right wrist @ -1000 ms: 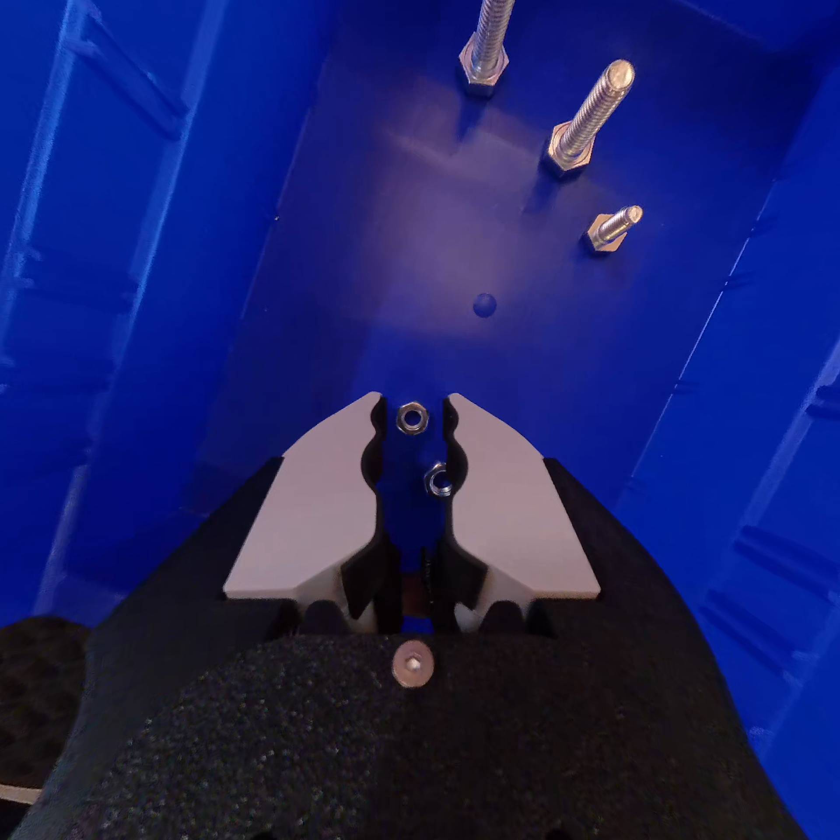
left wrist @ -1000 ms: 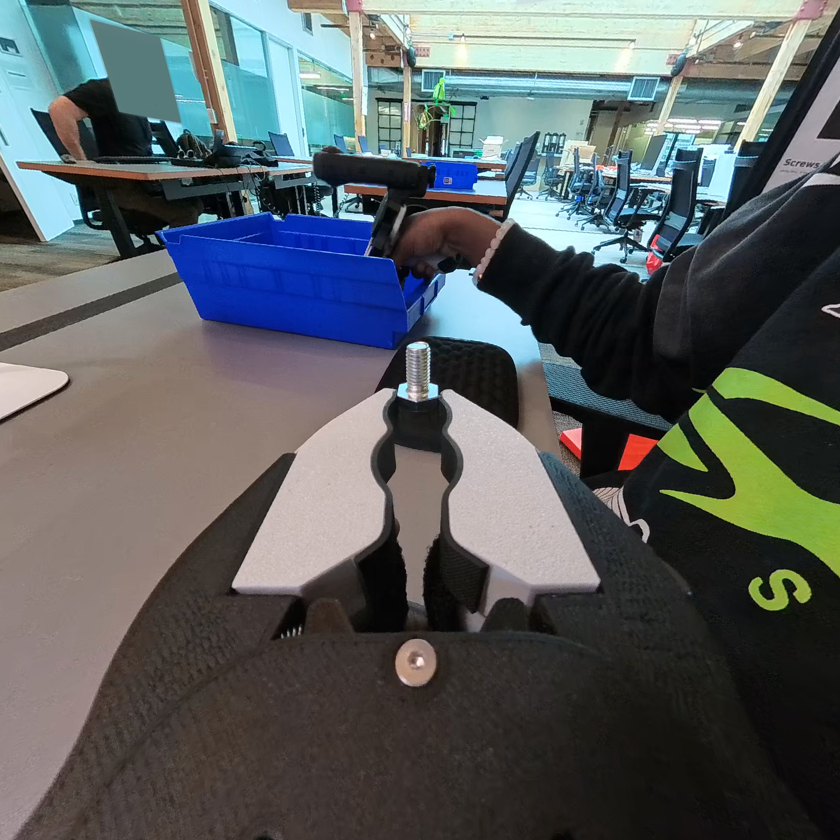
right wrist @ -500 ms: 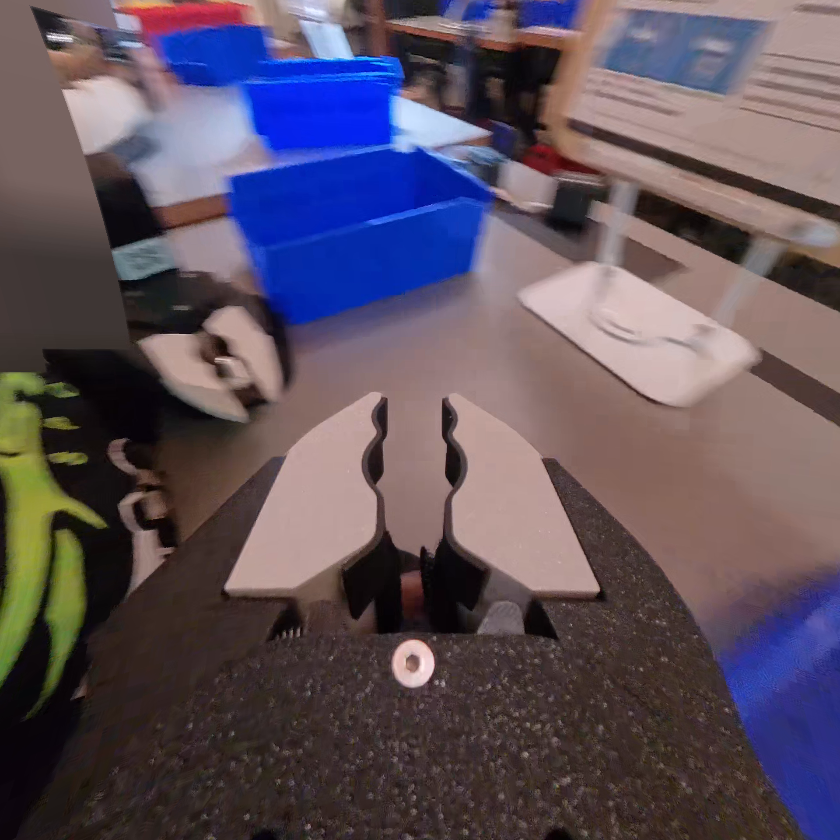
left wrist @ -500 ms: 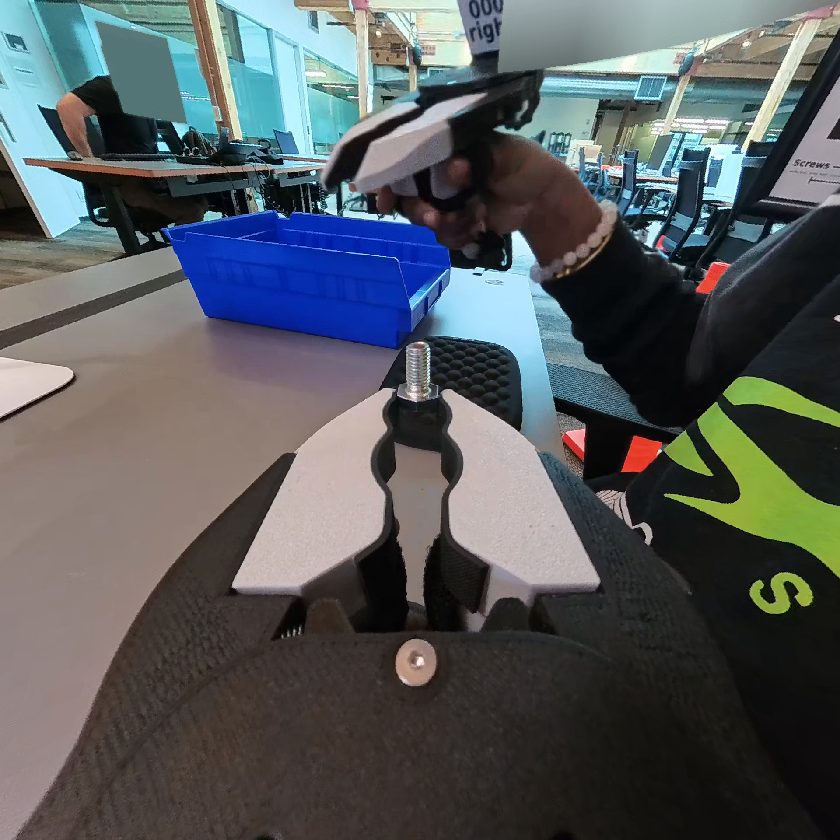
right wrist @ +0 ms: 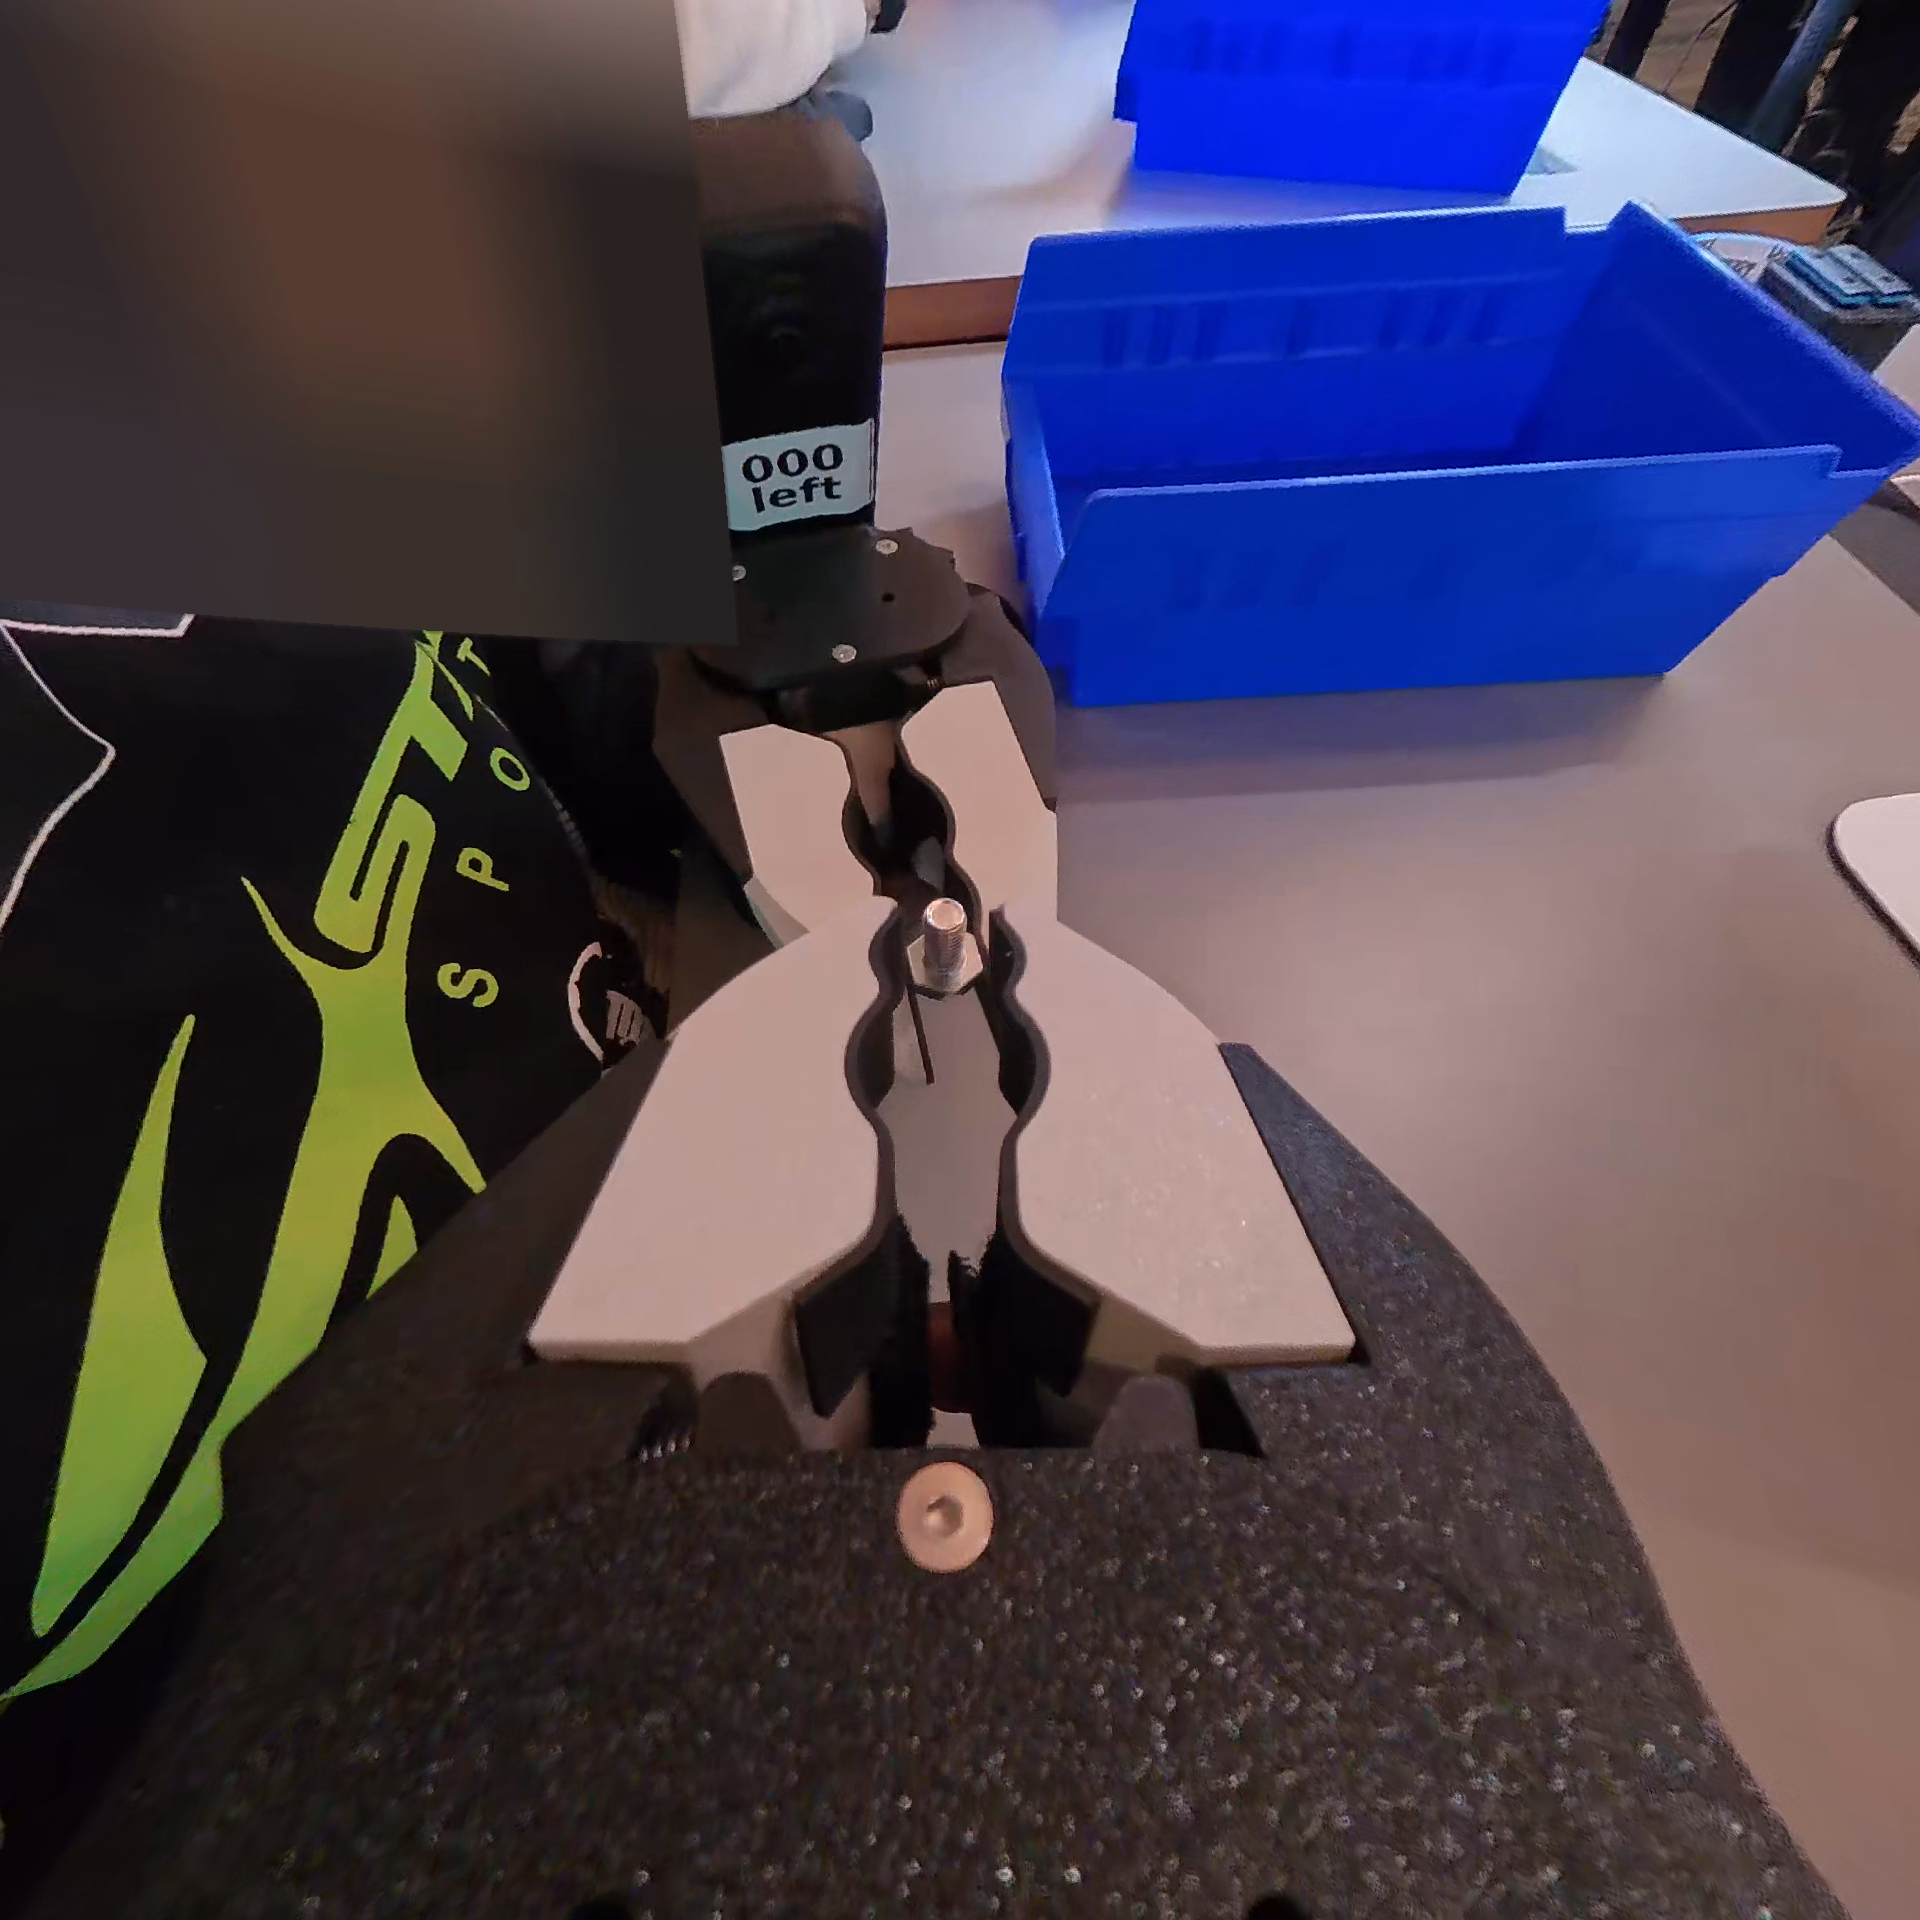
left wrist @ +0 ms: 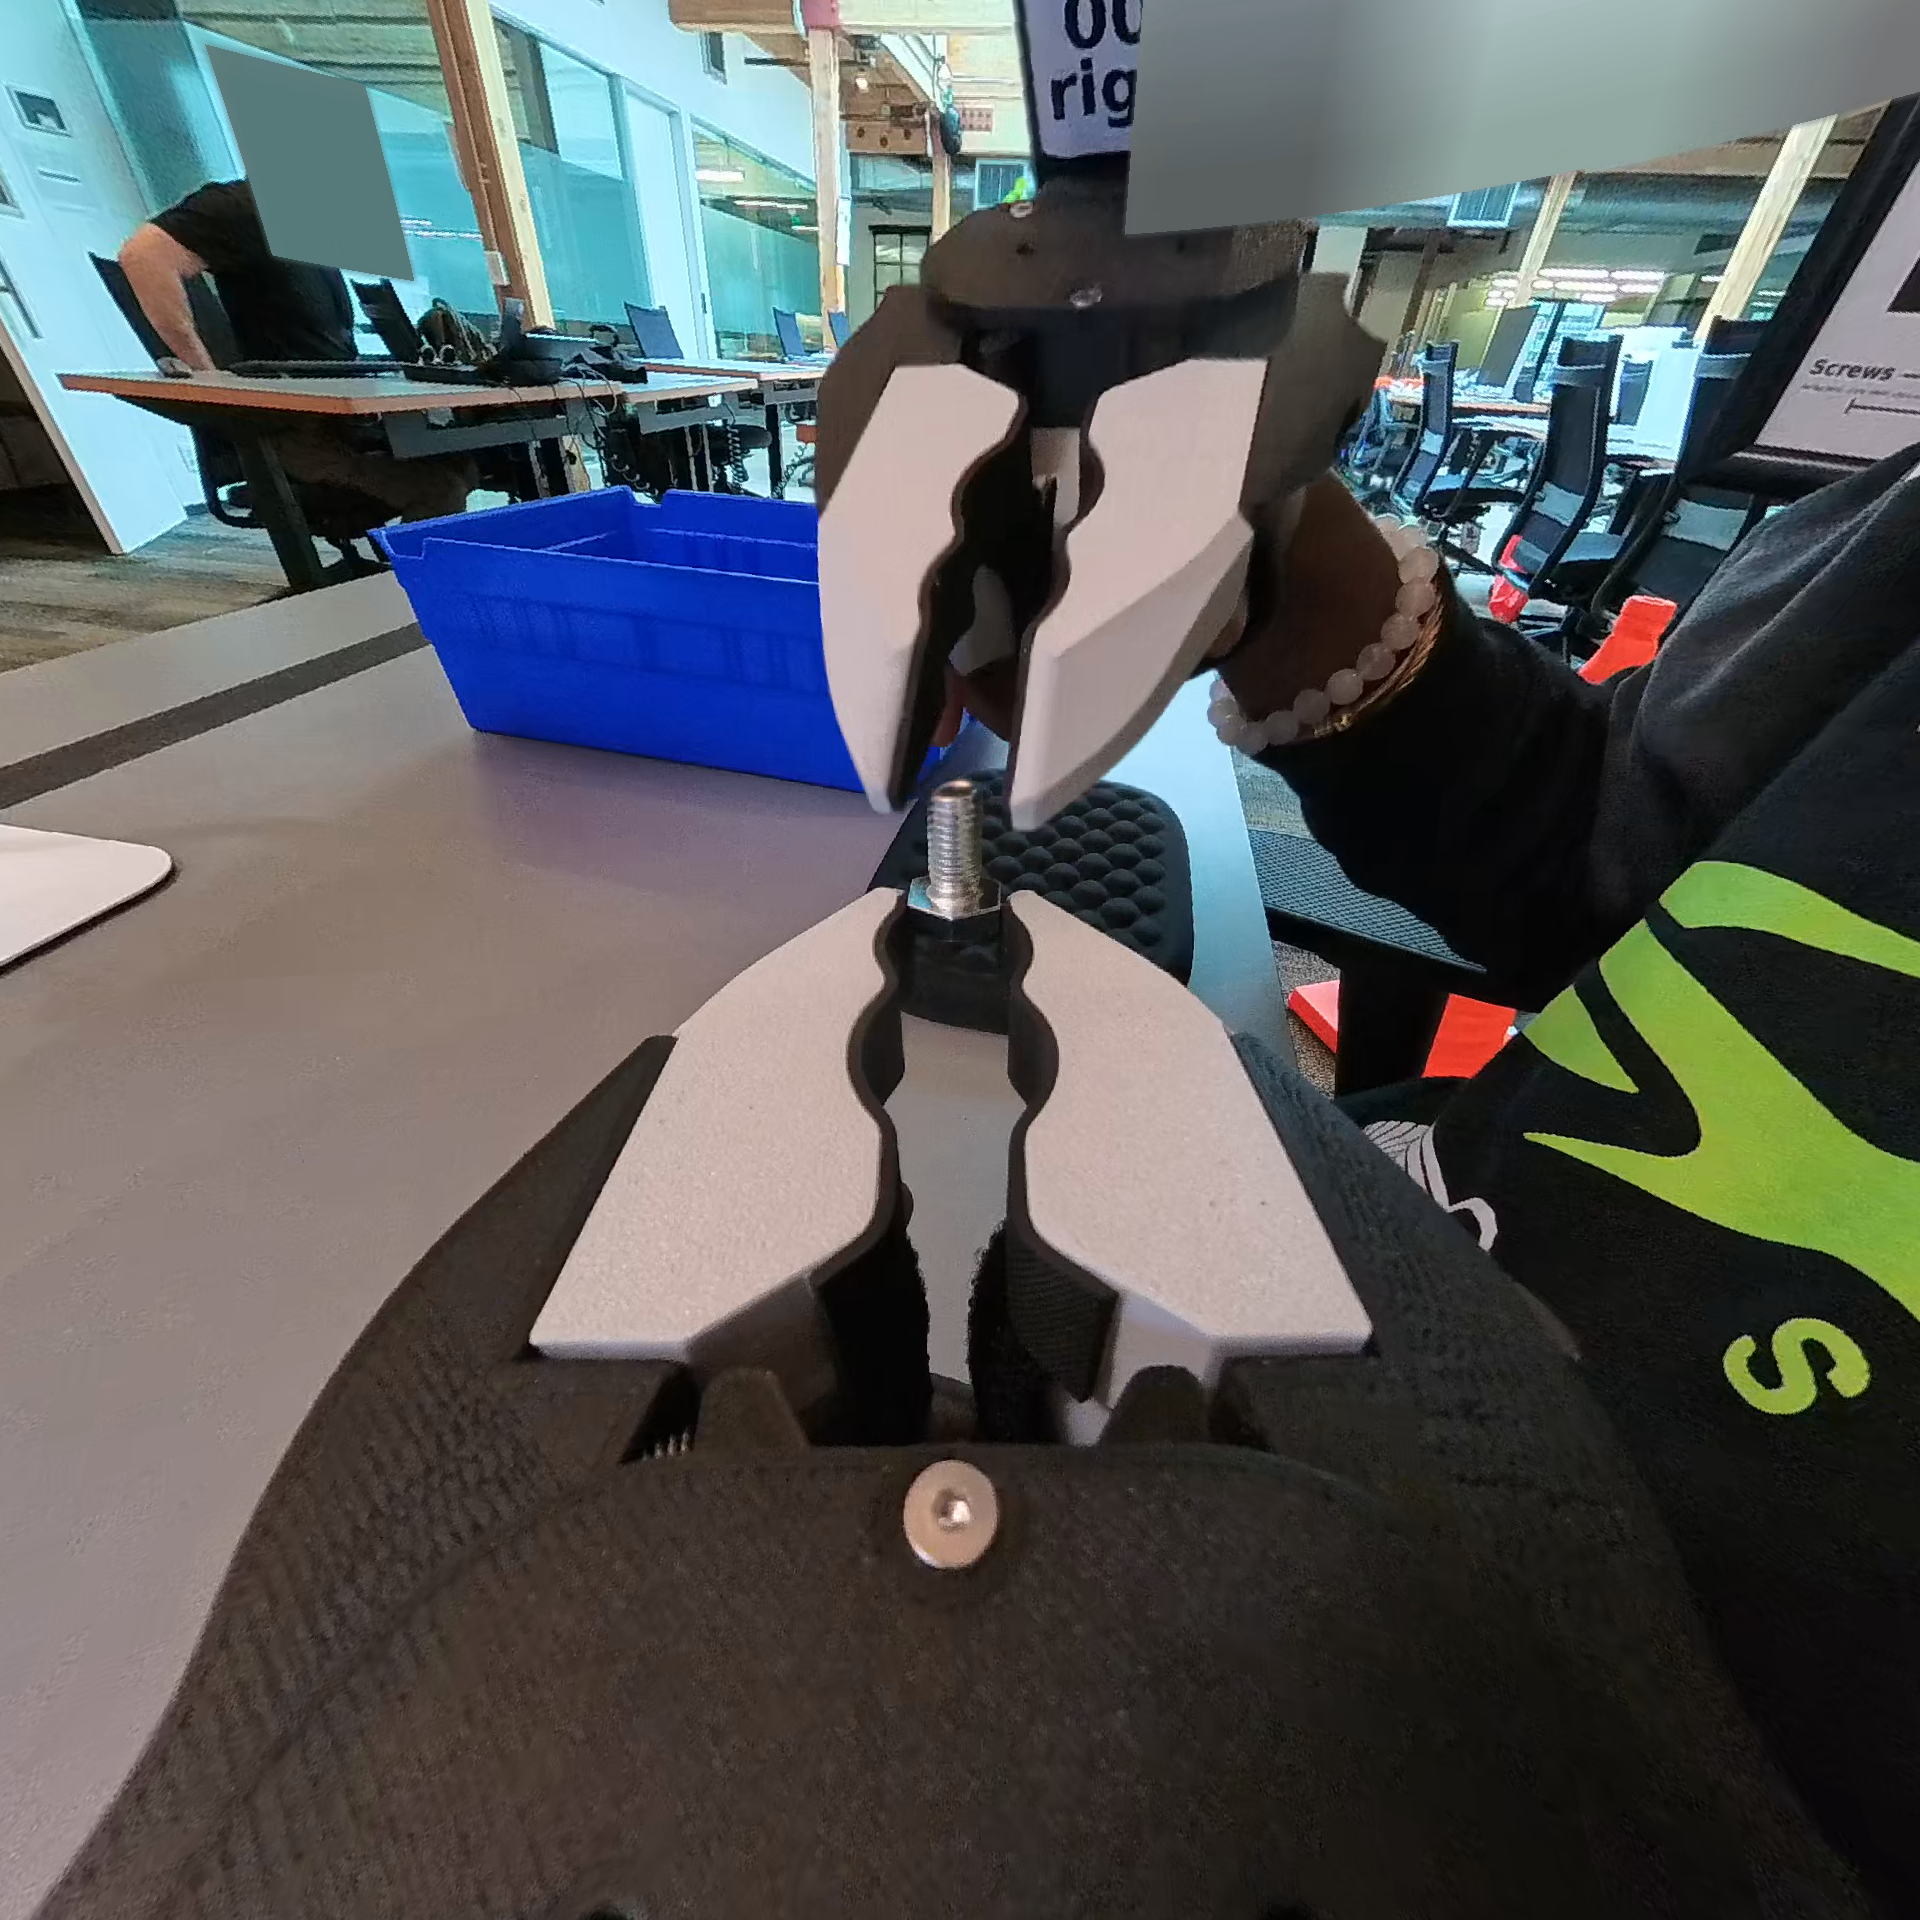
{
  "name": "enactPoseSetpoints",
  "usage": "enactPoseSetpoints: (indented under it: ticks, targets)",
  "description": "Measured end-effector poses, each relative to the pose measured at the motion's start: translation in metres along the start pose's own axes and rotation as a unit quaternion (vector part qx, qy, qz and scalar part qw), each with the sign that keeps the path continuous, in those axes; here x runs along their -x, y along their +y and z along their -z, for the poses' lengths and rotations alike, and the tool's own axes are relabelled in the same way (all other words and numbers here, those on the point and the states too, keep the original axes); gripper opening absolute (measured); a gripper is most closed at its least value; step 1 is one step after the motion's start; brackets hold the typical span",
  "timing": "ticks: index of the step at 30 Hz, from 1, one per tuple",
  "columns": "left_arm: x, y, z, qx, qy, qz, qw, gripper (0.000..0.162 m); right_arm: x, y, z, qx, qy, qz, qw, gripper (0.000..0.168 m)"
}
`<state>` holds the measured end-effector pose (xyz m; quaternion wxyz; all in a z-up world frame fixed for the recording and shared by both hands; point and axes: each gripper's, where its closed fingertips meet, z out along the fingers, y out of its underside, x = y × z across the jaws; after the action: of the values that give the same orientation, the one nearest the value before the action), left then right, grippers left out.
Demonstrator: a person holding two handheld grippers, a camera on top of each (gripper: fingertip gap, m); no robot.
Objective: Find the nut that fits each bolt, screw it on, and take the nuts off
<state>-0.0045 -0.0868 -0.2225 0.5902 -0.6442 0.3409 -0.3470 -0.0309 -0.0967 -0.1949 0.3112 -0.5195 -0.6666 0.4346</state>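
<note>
My left gripper (left wrist: 954,920) is shut on the head end of a short silver bolt (left wrist: 954,847) and holds it upright just above the grey table. A silver nut (left wrist: 954,900) sits low on the thread, right at the fingertips. My right gripper (left wrist: 951,805) points down over the bolt, jaws a little apart and empty, its tips on either side of the bolt's top. In the right wrist view the bolt (right wrist: 943,940) and nut (right wrist: 940,975) stand between my right gripper's tips (right wrist: 940,935), with the left gripper (right wrist: 914,883) beyond.
A blue bin (left wrist: 623,623) stands behind the bolt, also in the right wrist view (right wrist: 1403,540), with a second bin (right wrist: 1330,83) farther back. A black dimpled pad (left wrist: 1091,873) lies at the table edge. A white base plate (left wrist: 62,883) lies to the left. Left and right tips are no more than a few centimetres apart.
My right gripper came up out of the blue bin, empty, swung across and now hangs over the bolt. The left gripper and the bolt have stayed put.
</note>
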Motion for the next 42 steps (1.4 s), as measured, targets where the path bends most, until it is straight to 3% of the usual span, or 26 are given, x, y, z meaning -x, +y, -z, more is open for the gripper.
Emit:
enactPoseSetpoints:
  ticks: [6,10,15,20,24,33,42]
  targets:
    - [0.000,-0.001,0.000,-0.002,-0.002,0.000,1.000,0.015,0.000,0.002,-0.001,0.002,-0.002,0.005,1.000,0.008]
    - [0.002,-0.001,0.000,-0.003,-0.006,0.004,1.000,0.037,-0.017,0.001,0.018,-0.004,0.046,0.003,0.999,0.008]
    - [0.005,-0.003,0.001,-0.012,-0.014,0.012,1.000,0.045,-0.085,0.016,0.090,0.004,0.219,-0.033,0.975,0.008]
    - [0.006,-0.003,0.001,-0.012,-0.017,0.010,1.000,0.046,-0.159,0.061,0.186,0.018,0.386,-0.108,0.916,0.008]
    - [0.006,-0.002,0.001,-0.010,-0.017,0.013,1.000,0.046,-0.205,0.112,0.244,0.041,0.464,-0.169,0.869,0.008]
    - [0.007,-0.002,0.000,-0.007,-0.018,0.016,1.000,0.046,-0.253,0.195,0.277,0.087,0.492,-0.257,0.827,0.008]
    - [0.007,-0.002,0.001,-0.008,-0.018,0.016,1.000,0.046,-0.266,0.239,0.279,0.128,0.490,-0.327,0.798,0.008]
